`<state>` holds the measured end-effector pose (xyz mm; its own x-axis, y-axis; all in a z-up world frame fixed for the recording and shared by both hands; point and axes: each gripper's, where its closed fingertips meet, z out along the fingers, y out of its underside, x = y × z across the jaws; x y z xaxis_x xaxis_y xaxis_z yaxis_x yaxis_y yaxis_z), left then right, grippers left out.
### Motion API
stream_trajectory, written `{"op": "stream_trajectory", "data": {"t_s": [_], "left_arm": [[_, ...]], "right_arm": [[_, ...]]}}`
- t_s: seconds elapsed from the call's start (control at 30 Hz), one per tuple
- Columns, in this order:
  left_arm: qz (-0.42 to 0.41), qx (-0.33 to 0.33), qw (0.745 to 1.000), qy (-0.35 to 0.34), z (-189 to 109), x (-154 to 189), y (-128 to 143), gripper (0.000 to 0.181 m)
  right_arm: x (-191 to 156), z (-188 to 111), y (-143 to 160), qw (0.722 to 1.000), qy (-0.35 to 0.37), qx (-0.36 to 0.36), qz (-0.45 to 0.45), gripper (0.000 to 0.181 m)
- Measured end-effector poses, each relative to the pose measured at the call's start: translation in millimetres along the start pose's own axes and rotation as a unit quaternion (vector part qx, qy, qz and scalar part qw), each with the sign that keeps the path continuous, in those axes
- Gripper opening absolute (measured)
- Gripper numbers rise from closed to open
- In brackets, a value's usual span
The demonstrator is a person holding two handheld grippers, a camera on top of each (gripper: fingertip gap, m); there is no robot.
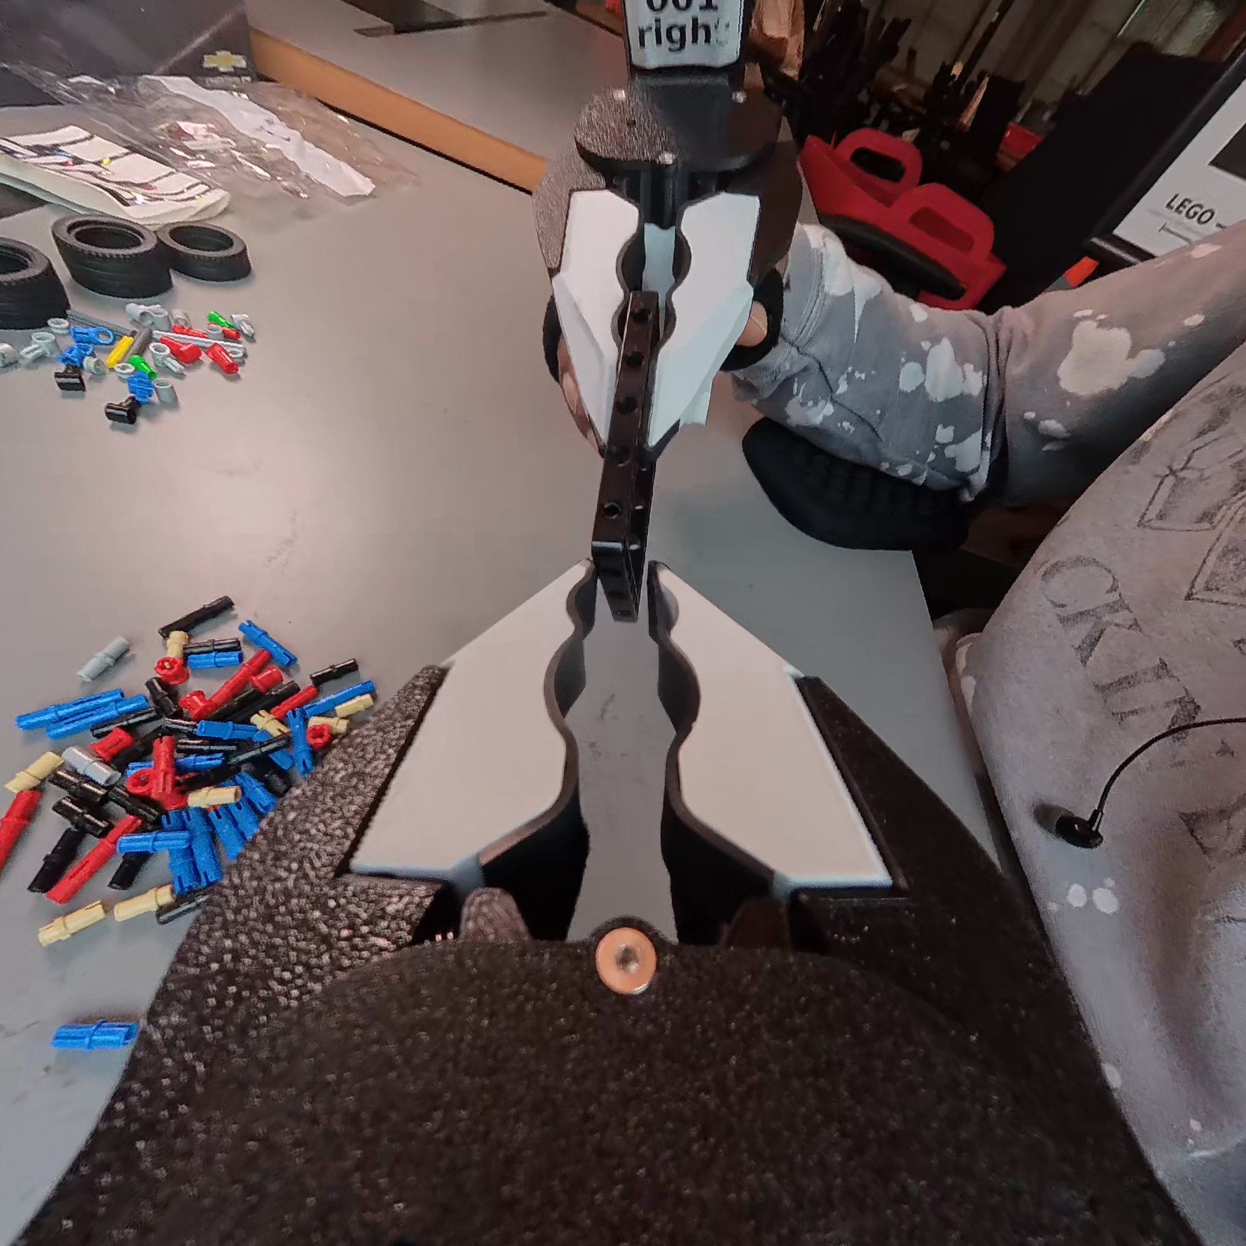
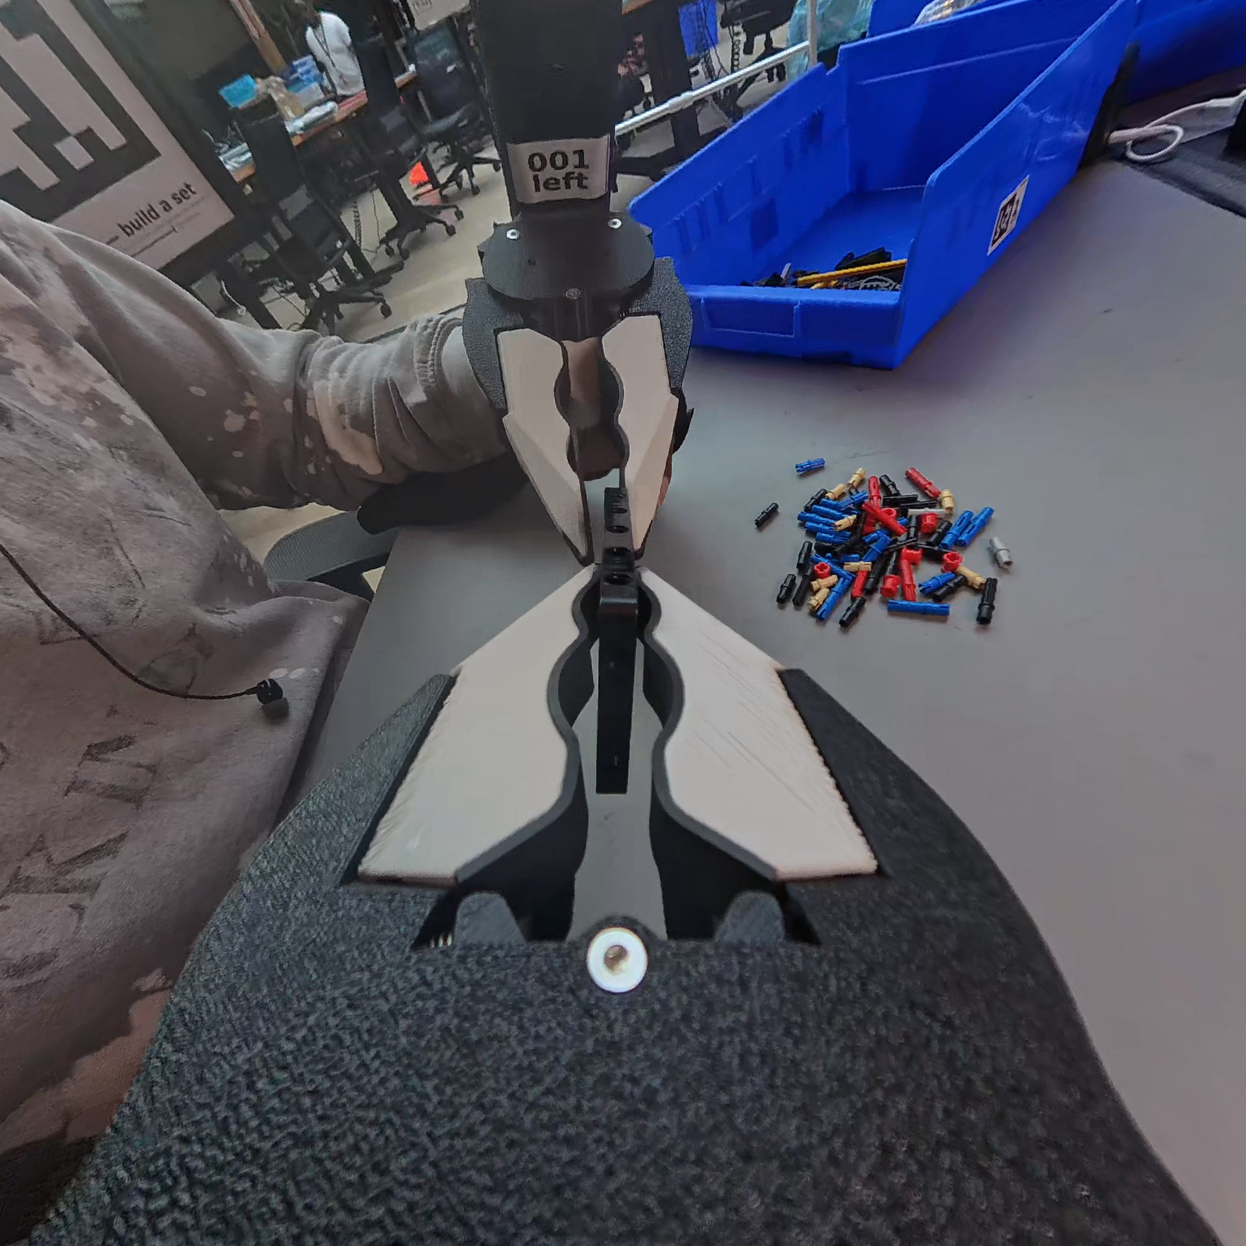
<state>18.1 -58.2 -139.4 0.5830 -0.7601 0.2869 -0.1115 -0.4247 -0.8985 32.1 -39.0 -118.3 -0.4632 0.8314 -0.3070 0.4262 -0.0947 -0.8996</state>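
Jaws of both grippers meet nose to nose above the grey bench (image 1: 377,472): the right gripper (image 2: 617,573) is clenched on a black holed beam (image 1: 627,465), while the left gripper (image 1: 620,573) pinches its far end. Loose coloured pins (image 2: 890,539) lie nearby. Best handled, I judge, by keeping the beam straight and both grips firm

Left hand-held gripper (image 1: 620,573) seemingly closed, right hand-held gripper (image 2: 617,573) clamped, tip-to-tip
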Motion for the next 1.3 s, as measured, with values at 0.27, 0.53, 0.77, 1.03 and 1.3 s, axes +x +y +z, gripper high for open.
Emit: {"op": "stream_trajectory", "data": {"t_s": [0.27, 0.53, 0.77, 1.03, 1.3], "left_arm": [[-0.057, 0.079, 0.994, 0.039, 7.0, 4.7, -19.2, 0.007], [-0.035, 0.091, 0.994, 0.055, 0.9, 11.9, -24.5, 0.008], [-0.013, 0.184, 0.982, 0.042, -21.5, 12.3, -56.2, 0.007], [-0.017, 0.221, 0.973, 0.068, -28.3, 20.8, -65.1, 0.007], [-0.005, 0.171, 0.984, 0.046, -15.4, 19.5, -54.4, 0.007]], "right_arm": [[-6.4, -7.1, -34.6, 0.995, 0.003, 0.099, -0.021, 0.002], [-17.4, -0.3, -27.7, 0.997, -0.012, 0.069, -0.031, 0.000], [-17.1, -8.8, -56.7, 0.985, 0.006, 0.166, -0.046, 0.029], [-26.0, 2.8, -55.9, 0.985, 0.008, 0.156, -0.072, 0.007], [-19.2, -2.3, -58.6, 0.986, 0.021, 0.157, -0.041, 0.006]]}}
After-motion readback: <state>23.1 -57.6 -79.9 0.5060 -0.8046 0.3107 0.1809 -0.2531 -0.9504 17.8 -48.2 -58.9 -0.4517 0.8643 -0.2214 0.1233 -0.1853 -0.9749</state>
